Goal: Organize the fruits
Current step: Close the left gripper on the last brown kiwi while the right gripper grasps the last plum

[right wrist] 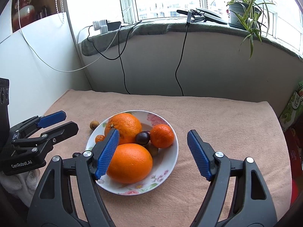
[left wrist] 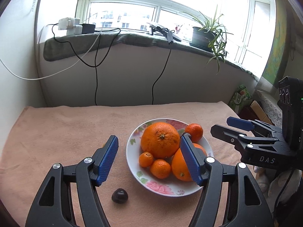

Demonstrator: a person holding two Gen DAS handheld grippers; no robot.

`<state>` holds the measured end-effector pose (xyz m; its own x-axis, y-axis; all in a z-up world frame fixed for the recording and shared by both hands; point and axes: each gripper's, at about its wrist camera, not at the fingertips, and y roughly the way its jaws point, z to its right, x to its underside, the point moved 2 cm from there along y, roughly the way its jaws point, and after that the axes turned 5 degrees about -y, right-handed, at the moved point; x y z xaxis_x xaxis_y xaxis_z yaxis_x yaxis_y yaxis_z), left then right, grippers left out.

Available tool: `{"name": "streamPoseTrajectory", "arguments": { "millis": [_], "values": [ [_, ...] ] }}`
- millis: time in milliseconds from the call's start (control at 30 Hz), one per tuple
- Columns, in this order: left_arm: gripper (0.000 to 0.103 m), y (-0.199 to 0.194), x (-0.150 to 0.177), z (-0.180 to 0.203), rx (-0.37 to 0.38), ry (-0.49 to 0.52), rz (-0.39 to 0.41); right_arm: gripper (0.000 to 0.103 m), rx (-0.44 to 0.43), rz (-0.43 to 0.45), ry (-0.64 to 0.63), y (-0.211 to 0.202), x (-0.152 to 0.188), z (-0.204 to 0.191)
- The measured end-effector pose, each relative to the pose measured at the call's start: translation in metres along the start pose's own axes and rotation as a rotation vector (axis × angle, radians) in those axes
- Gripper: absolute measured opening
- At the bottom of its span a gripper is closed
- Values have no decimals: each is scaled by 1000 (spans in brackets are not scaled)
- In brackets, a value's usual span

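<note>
A white flowered plate (left wrist: 132, 162) (right wrist: 170, 158) sits on a pink towel. It holds two big oranges (left wrist: 160, 140) (right wrist: 130, 162), several small tangerines (left wrist: 161, 168) (right wrist: 162, 135), a dark plum (right wrist: 142, 137) and a brownish fruit (right wrist: 153, 149). A dark plum (left wrist: 119, 195) lies on the towel left of the plate. A small brown fruit (right wrist: 94, 124) lies on the towel beyond the plate's left rim. My left gripper (left wrist: 149, 157) is open and empty above the plate's left part. My right gripper (right wrist: 153, 154) is open and empty over the plate.
The pink towel (left wrist: 62, 130) (right wrist: 227, 124) covers the table. A grey wall and a windowsill with cables, chargers and a potted plant (left wrist: 206, 32) (right wrist: 244, 9) stand behind. A green carton (left wrist: 241, 96) (right wrist: 292, 109) stands right of the table.
</note>
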<state>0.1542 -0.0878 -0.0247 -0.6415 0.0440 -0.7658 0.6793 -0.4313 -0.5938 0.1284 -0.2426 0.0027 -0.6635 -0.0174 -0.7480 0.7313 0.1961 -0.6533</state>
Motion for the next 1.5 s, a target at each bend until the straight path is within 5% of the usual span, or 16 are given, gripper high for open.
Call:
{"name": "streamPoseTrajectory", "arguments": {
  "millis": [367, 767, 900, 1100, 1500],
  "values": [
    [68, -37, -1, -56, -85, -63, 26, 77, -162, 31, -33, -16, 8, -71],
    [68, -44, 12, -93, -119, -86, -5, 70, -280, -56, -102, 4, 46, -134],
    [67, -33, 14, -93, -95, -78, -38, 57, -284, -103, -94, 19, 53, -140],
    [40, -4, 15, -93, -15, -86, -119, 44, -287, -164, -85, 41, 61, -147],
    [34, 40, 10, -93, 85, -129, -192, 33, -242, -206, -109, 68, 62, -158]
  ]
}}
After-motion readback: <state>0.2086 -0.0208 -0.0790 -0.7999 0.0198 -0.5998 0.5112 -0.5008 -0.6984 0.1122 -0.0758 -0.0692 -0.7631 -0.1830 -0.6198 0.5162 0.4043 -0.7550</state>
